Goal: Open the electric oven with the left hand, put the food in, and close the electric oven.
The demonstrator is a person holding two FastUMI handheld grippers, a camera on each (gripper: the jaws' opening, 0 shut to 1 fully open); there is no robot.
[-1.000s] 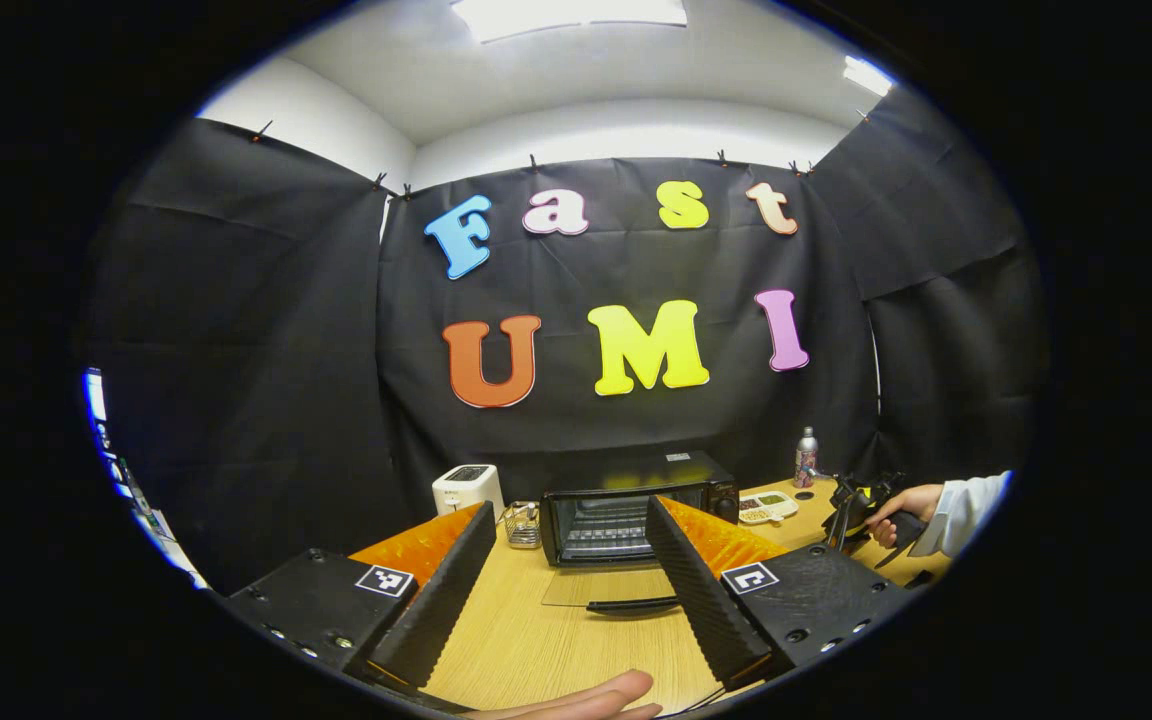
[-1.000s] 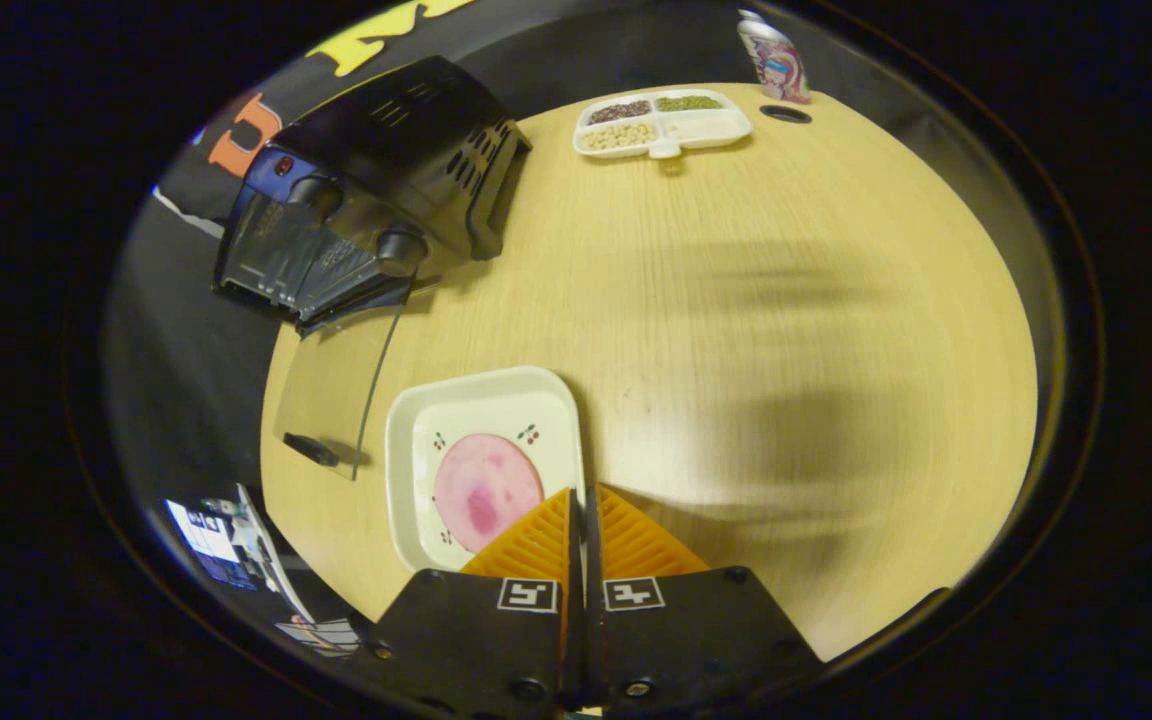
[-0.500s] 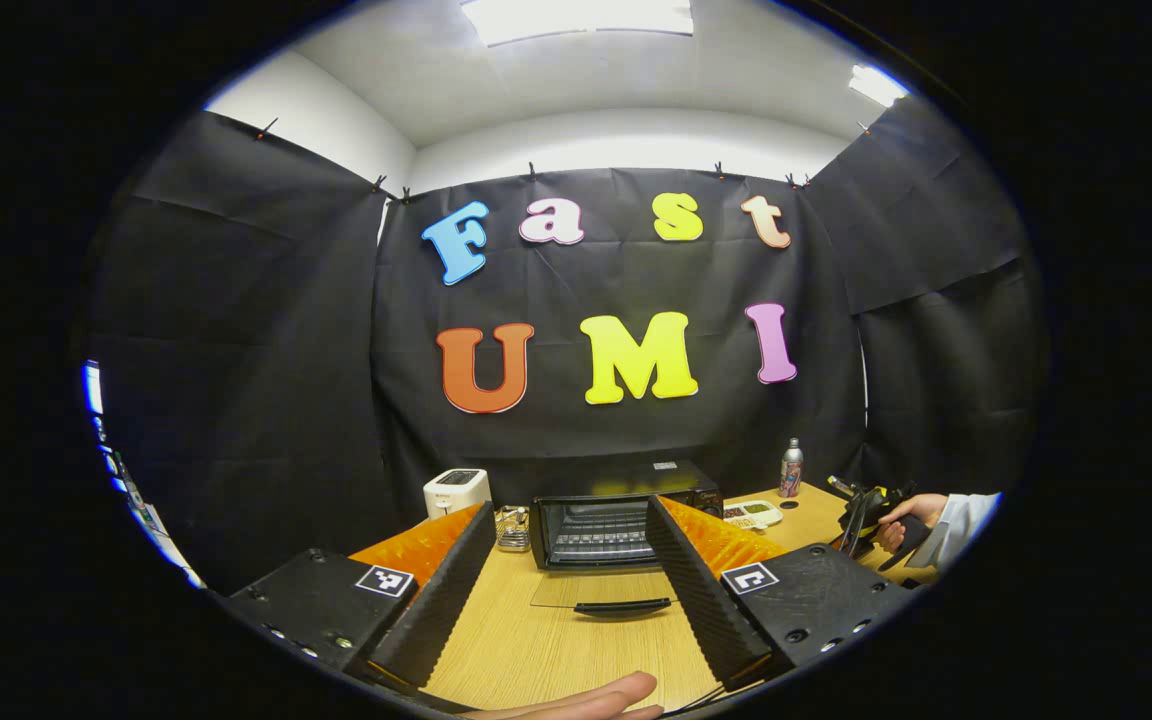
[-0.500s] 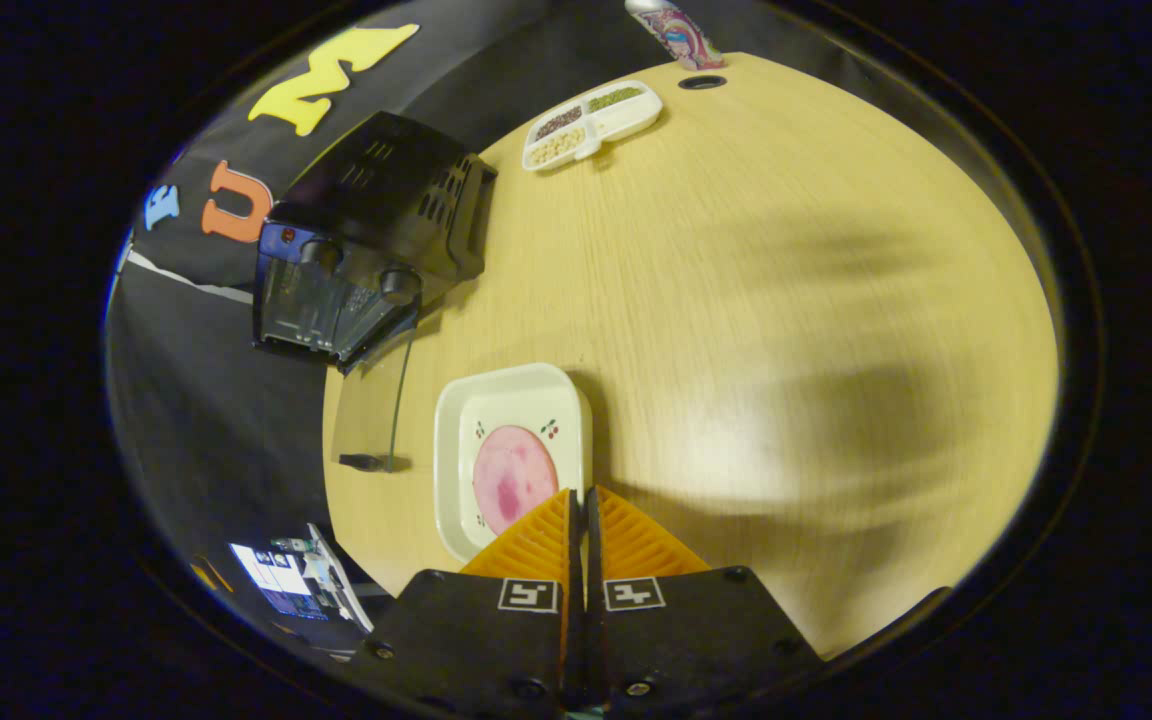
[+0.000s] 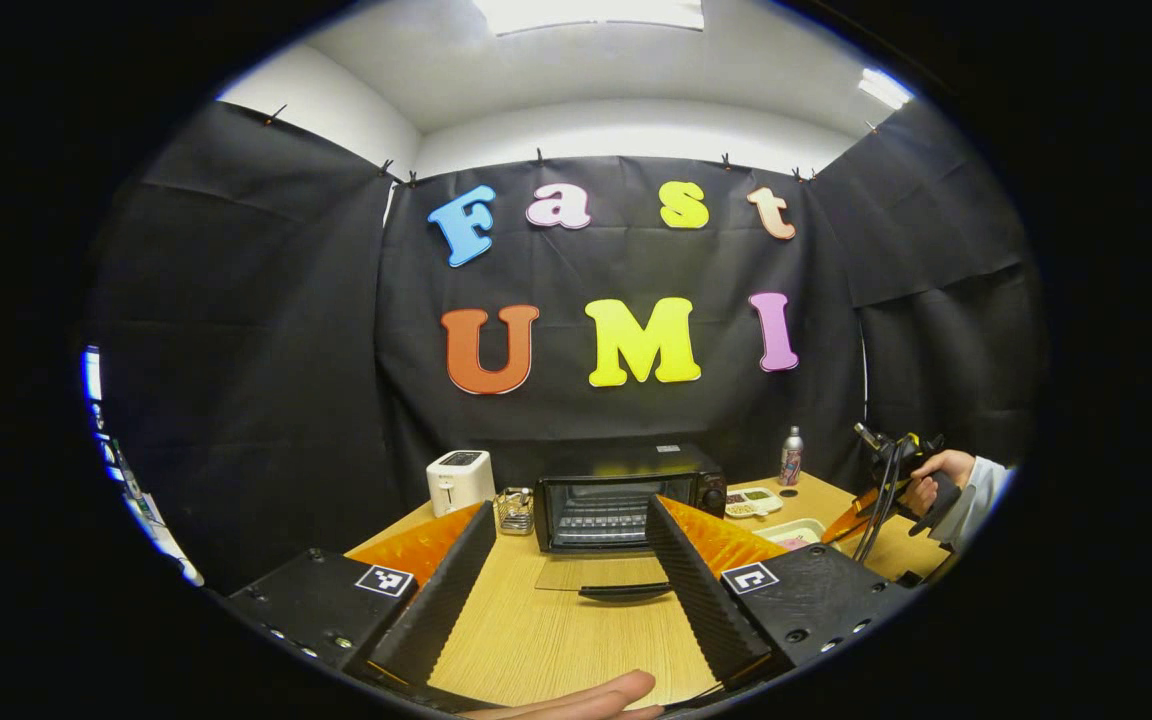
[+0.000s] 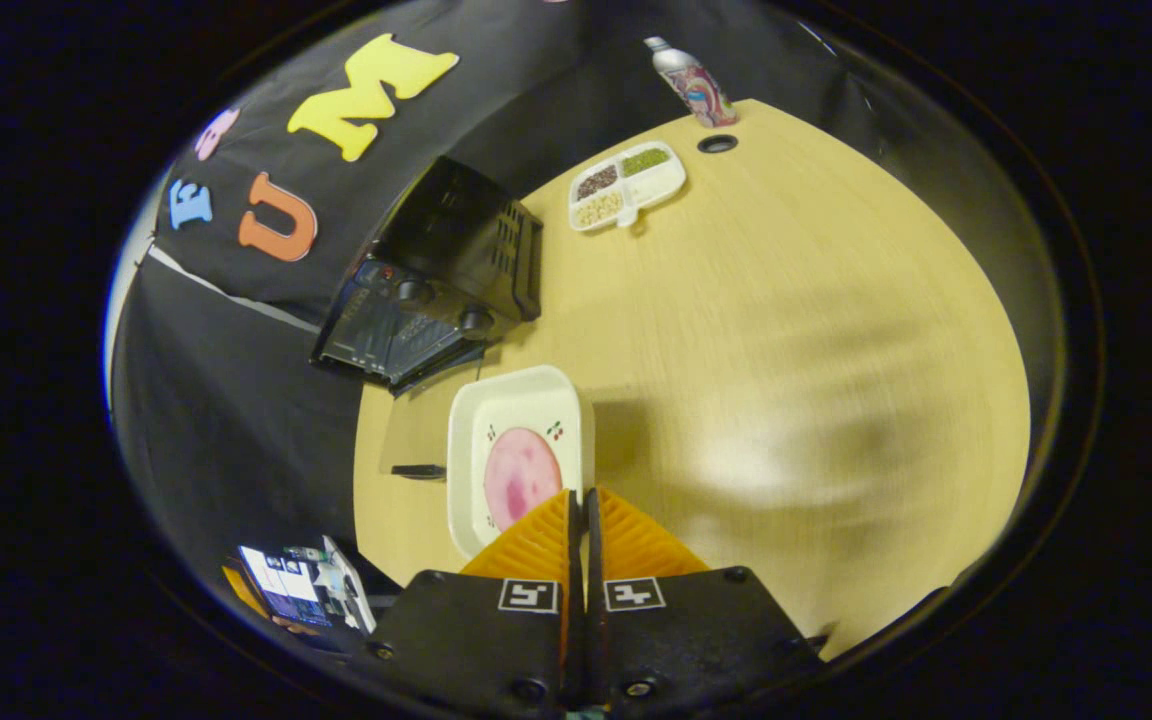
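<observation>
Door of the black electric oven [image 5: 626, 497] lies folded down flat on the pale wooden table [image 6: 786, 330], centre of left gripper view: opening looks done. Left gripper [image 5: 566, 560] spread wide, empty, low centre. Right gripper [image 6: 581, 520] pinched on rim of the white square plate [image 6: 511, 455] carrying a pink round meat slice [image 6: 519, 478], bottom centre. Loading and closing remain. No legible brand or label.
</observation>
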